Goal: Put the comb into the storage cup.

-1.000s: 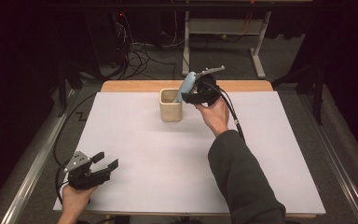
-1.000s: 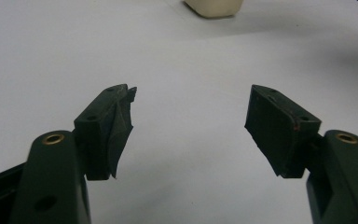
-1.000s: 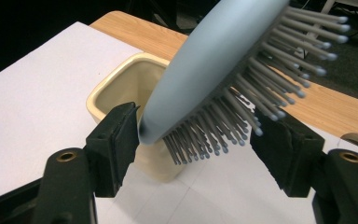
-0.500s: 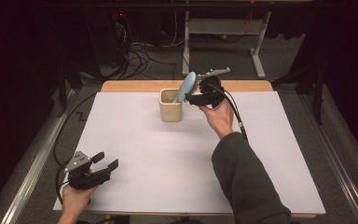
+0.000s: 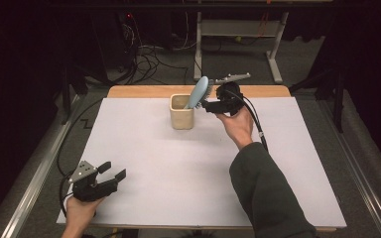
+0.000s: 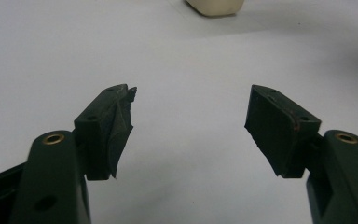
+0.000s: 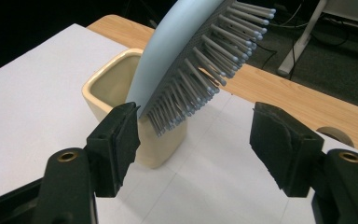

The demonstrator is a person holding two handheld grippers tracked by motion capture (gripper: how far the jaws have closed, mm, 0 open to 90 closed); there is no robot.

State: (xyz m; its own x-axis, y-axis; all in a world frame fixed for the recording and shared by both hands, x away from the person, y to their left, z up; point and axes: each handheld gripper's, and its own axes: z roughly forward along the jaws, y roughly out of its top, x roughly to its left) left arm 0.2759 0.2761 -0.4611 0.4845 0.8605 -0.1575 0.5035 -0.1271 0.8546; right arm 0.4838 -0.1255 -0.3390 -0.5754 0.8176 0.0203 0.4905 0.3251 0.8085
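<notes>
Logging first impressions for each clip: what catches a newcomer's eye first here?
The pale blue hairbrush standing tilted in the cream cup near the table's far edge, bristles toward the right gripper, whose jaws stand open beside it. Next, the left gripper at the near left corner of the white table, jaws open.

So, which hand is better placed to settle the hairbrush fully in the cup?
The right. Its tongs stand open around the hairbrush, which leans in the cream cup. The left tongs rest open at the near left corner of the table.
</notes>
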